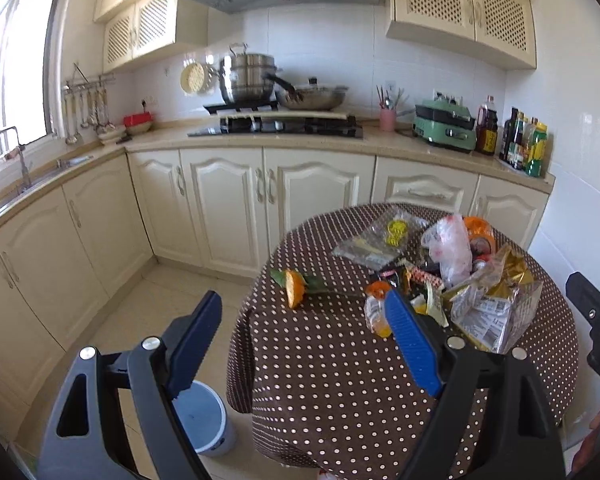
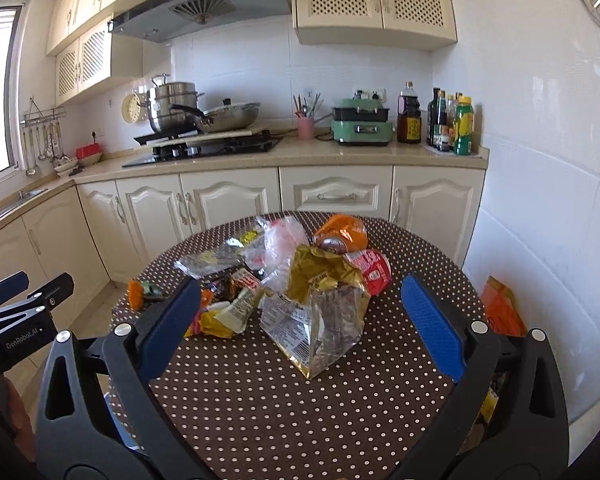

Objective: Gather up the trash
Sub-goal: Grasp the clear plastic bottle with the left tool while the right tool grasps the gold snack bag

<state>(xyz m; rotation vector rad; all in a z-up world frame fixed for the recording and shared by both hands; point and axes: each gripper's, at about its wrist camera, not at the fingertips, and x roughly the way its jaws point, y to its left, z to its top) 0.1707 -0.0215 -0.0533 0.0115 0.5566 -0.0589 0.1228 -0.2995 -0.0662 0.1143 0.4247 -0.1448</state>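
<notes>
Nearest the cameras, the left gripper [image 1: 300, 340] and the right gripper [image 2: 300, 320] both stand spread wide and hold nothing, poised above the near edge of the dotted tabletop [image 2: 260, 400], so by my reading collecting has not begun and this is the approach to a first pick. Beyond, toward twelve o'clock of the right gripper, the trash pile [image 2: 296, 280] sits mid-table, its clear crumpled wrapper [image 2: 312, 324] closest; at the left gripper's seven o'clock a blue bin [image 1: 204, 420] stands on the floor. The next move likely calls for lowering onto that wrapper and pinching a fold firmly, since thin film slips.
</notes>
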